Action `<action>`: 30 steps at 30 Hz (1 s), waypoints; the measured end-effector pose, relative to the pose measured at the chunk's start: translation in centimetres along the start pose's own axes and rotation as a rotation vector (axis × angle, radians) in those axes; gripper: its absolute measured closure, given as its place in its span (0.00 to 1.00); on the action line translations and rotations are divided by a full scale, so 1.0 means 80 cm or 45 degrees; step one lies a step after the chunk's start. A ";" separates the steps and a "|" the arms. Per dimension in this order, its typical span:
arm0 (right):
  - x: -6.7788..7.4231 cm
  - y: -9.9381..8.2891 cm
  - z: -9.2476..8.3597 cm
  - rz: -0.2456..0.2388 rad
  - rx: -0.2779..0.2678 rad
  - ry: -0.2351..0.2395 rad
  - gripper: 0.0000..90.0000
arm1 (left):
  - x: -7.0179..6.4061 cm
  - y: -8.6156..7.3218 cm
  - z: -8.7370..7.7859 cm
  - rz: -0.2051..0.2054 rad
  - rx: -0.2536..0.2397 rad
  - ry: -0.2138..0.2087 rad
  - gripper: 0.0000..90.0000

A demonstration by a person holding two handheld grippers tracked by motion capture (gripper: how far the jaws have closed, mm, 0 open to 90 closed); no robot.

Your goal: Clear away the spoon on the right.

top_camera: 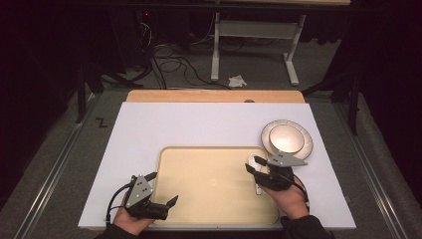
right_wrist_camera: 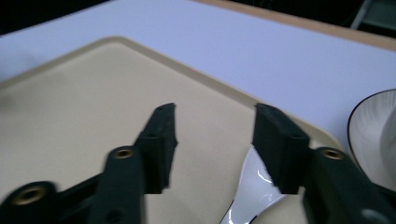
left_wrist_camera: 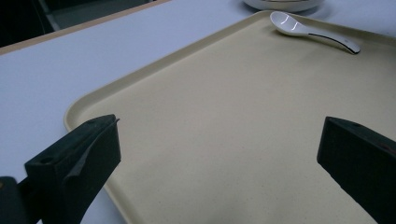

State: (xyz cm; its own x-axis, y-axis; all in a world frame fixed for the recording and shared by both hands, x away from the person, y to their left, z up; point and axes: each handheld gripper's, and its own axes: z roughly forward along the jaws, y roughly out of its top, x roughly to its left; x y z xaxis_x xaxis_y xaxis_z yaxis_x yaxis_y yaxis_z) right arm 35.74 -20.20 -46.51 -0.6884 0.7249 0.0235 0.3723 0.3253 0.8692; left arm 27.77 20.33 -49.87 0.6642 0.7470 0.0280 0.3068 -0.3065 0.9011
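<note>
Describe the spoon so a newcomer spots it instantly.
Start at the beige tray on the white table. The spoon lies along its right edge, near the stacked plates, below the right claw. It is the tray's one glossy white item.

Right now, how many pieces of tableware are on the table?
2: a white spoon lying on the beige tray by its right edge, and a bowl on the white tabletop beyond the tray's far right corner.

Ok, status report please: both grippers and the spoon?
Left gripper open, empty. Right gripper open above spoon, not gripping. Spoon lies on tray. Nothing in the way.
</note>
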 end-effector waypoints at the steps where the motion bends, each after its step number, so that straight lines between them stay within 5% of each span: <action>1: -0.001 -0.003 -0.009 -0.011 -0.031 0.011 0.43 | 0.000 0.000 0.000 0.001 -0.001 0.001 0.00; 8: -0.017 -0.032 -0.063 0.040 -0.114 -0.027 0.02 | -0.001 0.001 0.001 -0.001 -0.008 -0.003 0.00; 15: -0.020 -0.060 -0.082 0.038 -0.093 -0.098 0.00 | -0.004 0.001 0.005 0.004 -0.003 0.003 0.00; 30: -0.019 -0.061 -0.073 0.031 -0.084 -0.103 0.00 | -0.003 0.001 0.005 0.006 -0.002 0.005 0.00</action>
State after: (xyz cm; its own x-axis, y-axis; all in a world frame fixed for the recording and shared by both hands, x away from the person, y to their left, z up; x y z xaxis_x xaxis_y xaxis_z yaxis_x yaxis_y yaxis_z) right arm 31.34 -26.43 -47.93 -0.6262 0.7796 0.0073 0.3448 0.2686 0.8994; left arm 27.87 19.89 -49.96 0.6628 0.7480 0.0341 0.3024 -0.3092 0.9016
